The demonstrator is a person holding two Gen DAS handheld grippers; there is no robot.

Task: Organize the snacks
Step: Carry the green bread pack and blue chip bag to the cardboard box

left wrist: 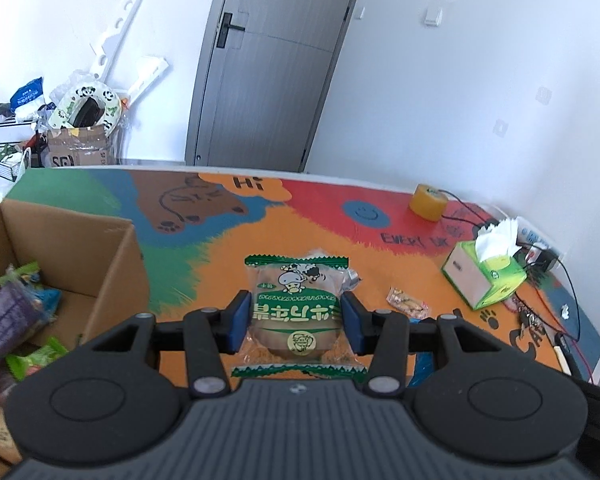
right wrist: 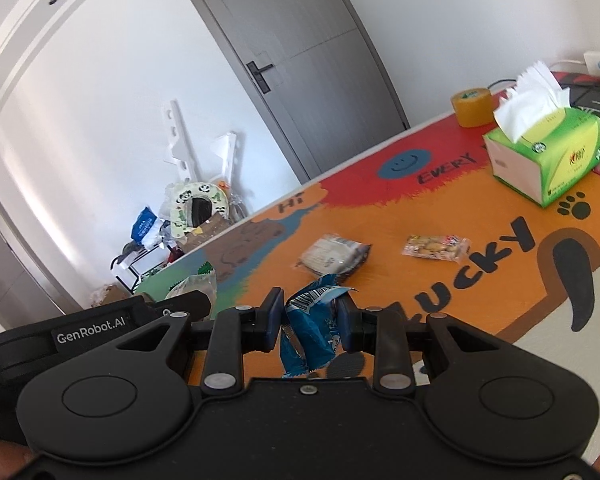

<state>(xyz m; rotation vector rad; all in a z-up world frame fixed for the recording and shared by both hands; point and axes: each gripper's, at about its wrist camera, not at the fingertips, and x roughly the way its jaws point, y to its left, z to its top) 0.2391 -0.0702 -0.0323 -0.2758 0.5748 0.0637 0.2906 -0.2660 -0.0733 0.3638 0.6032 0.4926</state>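
My left gripper (left wrist: 297,320) is shut on a green-edged snack packet with a brown cake inside (left wrist: 296,308), held above the colourful table. The cardboard box (left wrist: 72,240) with several snack packets in it stands to its left. My right gripper (right wrist: 309,322) is shut on a crumpled blue snack packet (right wrist: 308,328), held above the table. A clear-wrapped grey snack (right wrist: 334,258) and a small packet of nuts (right wrist: 436,247) lie on the table ahead of it; the nut packet also shows in the left wrist view (left wrist: 407,302). The left gripper body and its packet (right wrist: 194,286) show at the left.
A green tissue box (left wrist: 486,276) (right wrist: 548,160) and a yellow tape roll (left wrist: 428,202) (right wrist: 472,106) stand at the table's far right, with cables (left wrist: 556,288) beside them. A grey door (left wrist: 272,64) and floor clutter lie beyond the table.
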